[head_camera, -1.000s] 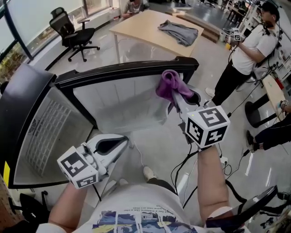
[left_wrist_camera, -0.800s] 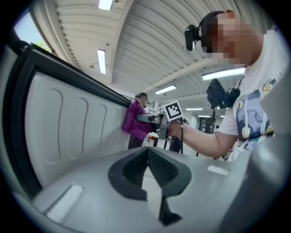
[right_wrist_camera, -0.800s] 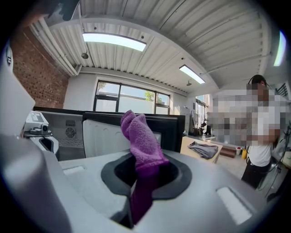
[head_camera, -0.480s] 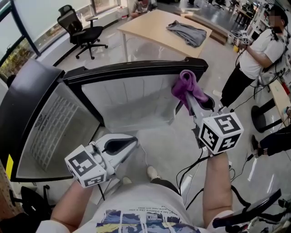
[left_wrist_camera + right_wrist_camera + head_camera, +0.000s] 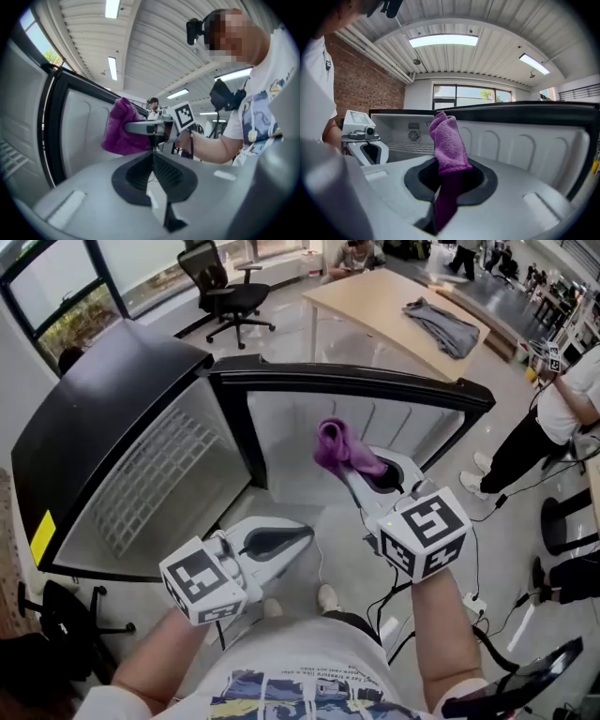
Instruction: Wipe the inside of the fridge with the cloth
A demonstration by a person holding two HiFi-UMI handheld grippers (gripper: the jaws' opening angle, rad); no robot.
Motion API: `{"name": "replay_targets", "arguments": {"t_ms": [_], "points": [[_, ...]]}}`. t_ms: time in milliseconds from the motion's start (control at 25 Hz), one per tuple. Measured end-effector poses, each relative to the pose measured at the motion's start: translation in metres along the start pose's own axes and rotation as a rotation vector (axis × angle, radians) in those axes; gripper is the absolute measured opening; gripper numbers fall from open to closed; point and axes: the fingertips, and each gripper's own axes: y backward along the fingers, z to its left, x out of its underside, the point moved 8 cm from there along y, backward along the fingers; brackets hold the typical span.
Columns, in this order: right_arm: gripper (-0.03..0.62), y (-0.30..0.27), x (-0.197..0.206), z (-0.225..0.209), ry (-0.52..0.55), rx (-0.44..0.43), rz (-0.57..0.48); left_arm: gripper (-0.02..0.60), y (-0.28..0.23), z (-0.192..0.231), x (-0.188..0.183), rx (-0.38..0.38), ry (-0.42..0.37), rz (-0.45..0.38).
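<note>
A small black fridge (image 5: 103,399) stands open at the left, with a wire shelf (image 5: 155,479) inside. Its door (image 5: 422,427) swings out to the right and shows a ribbed white liner. My right gripper (image 5: 354,472) is shut on a purple cloth (image 5: 337,448), which it holds up in front of the door liner, near the hinge side. In the right gripper view the cloth (image 5: 447,143) sticks up from the jaws of the right gripper (image 5: 449,165), with the fridge's back wall and fan (image 5: 414,136) behind it. My left gripper (image 5: 302,534) is lower, shut and holding nothing; the left gripper (image 5: 152,153) faces the cloth (image 5: 122,127).
A wooden table (image 5: 375,301) carrying a grey garment (image 5: 441,322) stands behind the fridge, with an office chair (image 5: 225,287) to its left. A person (image 5: 553,423) stands at the right. Cables (image 5: 469,582) lie on the grey floor beside my foot (image 5: 327,597).
The right gripper has carried the cloth leftward, from the door's outer edge to the middle of the liner near the opening. The left gripper stays shut and low.
</note>
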Motion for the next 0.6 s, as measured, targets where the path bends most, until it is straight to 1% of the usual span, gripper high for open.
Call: {"name": "replay_targets", "arguments": {"t_ms": [120, 240, 440, 600], "points": [[0.055, -0.039, 0.002, 0.018, -0.004, -0.068, 0.003, 0.005, 0.018, -0.001, 0.003, -0.029, 0.002, 0.0], [0.055, -0.067, 0.002, 0.028, -0.01, -0.101, 0.008, 0.005, 0.035, -0.004, 0.007, -0.069, 0.008, 0.0], [0.055, -0.092, 0.014, 0.032, -0.013, -0.11, 0.045, 0.005, 0.054, -0.008, 0.017, -0.109, 0.024, 0.006], [0.055, -0.1, 0.019, 0.025, -0.01, -0.075, 0.061, 0.005, 0.063, -0.006, 0.02, -0.126, 0.033, 0.016]]}}
